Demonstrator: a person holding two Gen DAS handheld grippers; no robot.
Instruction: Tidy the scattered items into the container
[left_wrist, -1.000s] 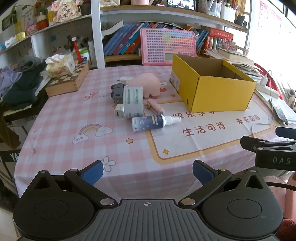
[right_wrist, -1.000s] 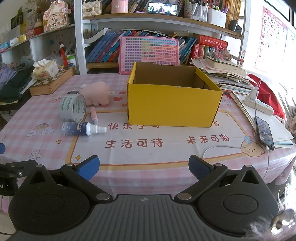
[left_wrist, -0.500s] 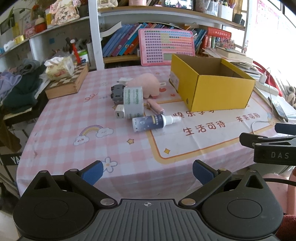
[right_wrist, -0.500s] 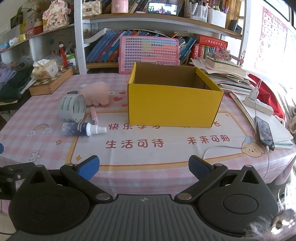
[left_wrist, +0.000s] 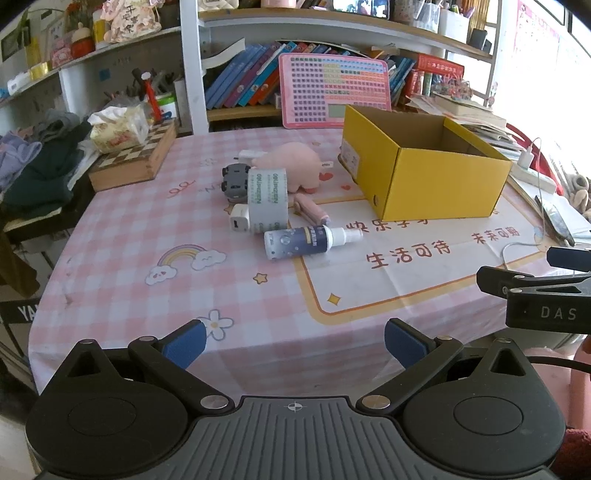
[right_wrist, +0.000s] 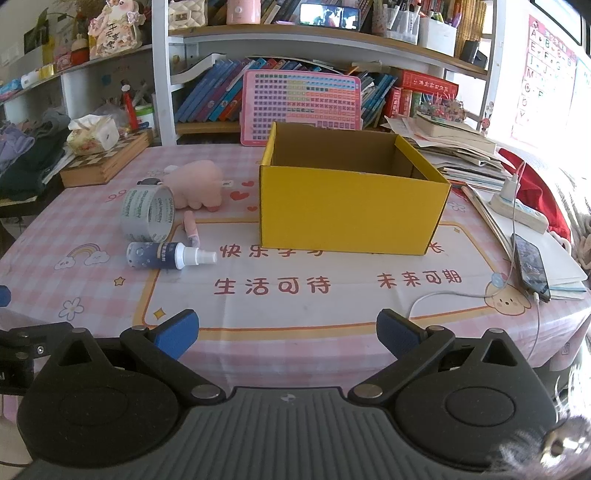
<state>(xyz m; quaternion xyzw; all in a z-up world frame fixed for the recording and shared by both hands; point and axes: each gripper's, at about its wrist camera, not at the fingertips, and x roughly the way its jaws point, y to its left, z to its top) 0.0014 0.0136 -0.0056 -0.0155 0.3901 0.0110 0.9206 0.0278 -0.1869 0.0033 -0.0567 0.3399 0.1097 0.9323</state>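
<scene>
Left of the yellow box (right_wrist: 351, 218), spray bottle (right_wrist: 162, 254) lay sideways, likely to roll; both hand-held grippers (left_wrist: 293, 341) (right_wrist: 286, 330) spread, empty.

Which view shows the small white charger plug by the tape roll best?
The left wrist view. There the white charger plug lies in plain sight, against the tape roll on its left. In the right wrist view the tape roll stands in front, so the plug is hidden.
</scene>
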